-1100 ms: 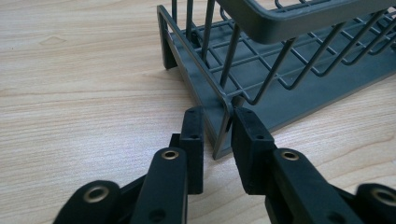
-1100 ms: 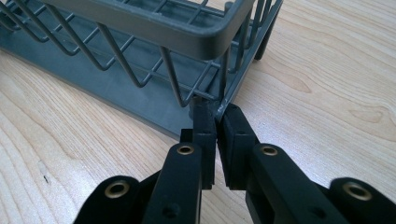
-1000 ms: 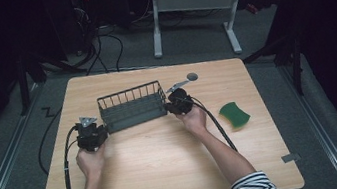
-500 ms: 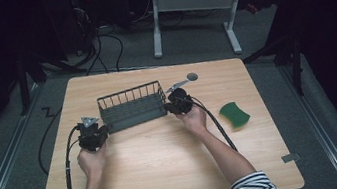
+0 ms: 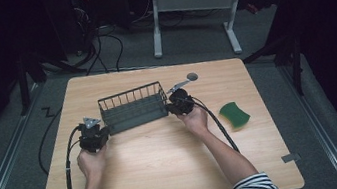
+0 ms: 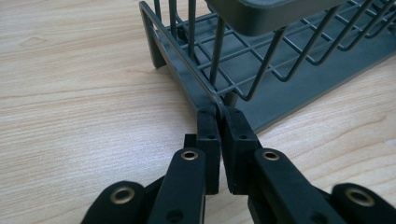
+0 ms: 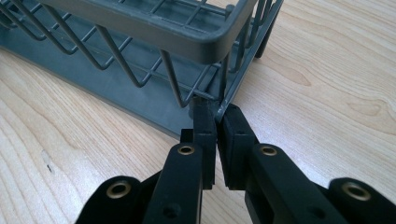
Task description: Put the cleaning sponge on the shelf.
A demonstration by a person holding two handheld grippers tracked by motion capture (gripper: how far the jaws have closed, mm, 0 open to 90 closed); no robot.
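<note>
A dark grey wire basket [image 5: 134, 116] stands on the wooden table [image 5: 167, 165], a little back of the middle. My left gripper [image 5: 103, 131] is at its near left end. In the left gripper view that gripper [image 6: 219, 114] is shut on the bottom corner wire of the basket [image 6: 261, 14]. My right gripper [image 5: 171, 108] is at the near right end. In the right gripper view it [image 7: 215, 112] is shut on the lower corner wire of the basket [image 7: 140, 23]. The basket sits flat and holds nothing that I can see.
A green sponge [image 5: 234, 115] lies on the table to the right of the right hand. A small grey round thing [image 5: 192, 76] lies just behind the right gripper. Black cables [image 5: 67, 160] trail off the near left. Desk legs [image 5: 156, 25] stand on the floor beyond the table.
</note>
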